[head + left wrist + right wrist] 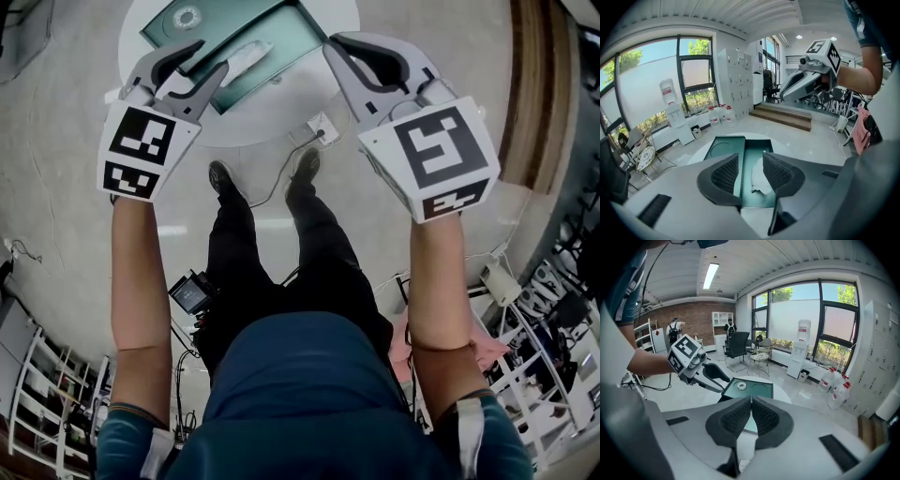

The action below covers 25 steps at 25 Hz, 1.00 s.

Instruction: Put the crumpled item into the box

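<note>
White crumpled item (757,180), in the box (754,143) beyond the parted, empty left gripper (750,160), looks light and soft; pinch its bulk. Fingers of the right gripper (751,404) meet.

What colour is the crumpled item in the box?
The crumpled item is white; left gripper view shows it best.

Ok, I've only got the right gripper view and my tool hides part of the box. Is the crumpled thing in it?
Observer: Yes, a white crumpled paper lies inside the green box.
Operator: Is anything gripping it?
Observer: No, the left tool is open above it, pads clear of the paper.
Operator: Which half is it in?
Observer: The darker half, next to the half with the white ring.
</note>
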### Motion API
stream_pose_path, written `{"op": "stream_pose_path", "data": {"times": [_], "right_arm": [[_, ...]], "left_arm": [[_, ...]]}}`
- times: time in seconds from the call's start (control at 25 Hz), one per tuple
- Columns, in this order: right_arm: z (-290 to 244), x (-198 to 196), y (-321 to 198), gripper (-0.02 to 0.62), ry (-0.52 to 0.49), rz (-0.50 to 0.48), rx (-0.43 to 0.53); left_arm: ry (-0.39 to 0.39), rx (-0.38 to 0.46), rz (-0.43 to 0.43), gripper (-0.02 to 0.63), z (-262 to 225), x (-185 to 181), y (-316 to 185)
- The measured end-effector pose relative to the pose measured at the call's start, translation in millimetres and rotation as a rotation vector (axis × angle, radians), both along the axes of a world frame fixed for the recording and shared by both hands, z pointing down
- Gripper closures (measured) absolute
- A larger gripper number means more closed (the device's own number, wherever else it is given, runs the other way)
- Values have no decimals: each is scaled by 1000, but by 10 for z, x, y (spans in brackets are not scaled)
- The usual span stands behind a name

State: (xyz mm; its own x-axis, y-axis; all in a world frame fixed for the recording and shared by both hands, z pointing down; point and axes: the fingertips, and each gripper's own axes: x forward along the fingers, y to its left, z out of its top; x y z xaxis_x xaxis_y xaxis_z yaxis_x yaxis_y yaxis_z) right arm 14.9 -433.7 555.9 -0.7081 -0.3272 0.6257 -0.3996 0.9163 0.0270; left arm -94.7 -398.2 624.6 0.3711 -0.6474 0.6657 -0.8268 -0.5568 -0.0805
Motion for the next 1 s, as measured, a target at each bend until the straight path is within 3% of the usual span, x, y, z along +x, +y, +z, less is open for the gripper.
{"op": "stream_pose_path", "data": {"times": [0.2,0.48,0.64,0.84,1.0], "right_arm": [[-308,-37,76,555,-9,-11,28],[-1026,-18,178,555,-61,4,107],[-1480,29,262,555,-90,22,153],[-2038,33,361,555,-141,-13,265],[-2478,58,645,558,-183,-38,296]], "left_arm": [[-17,83,0,438,-552,-24,45],[-43,278,13,561,-1661,-42,183],[-22,370,32,584,-2271,-61,385],[-1,423,8,587,-2826,-173,653],[-54,443,44,588,-3177,-161,960]]}}
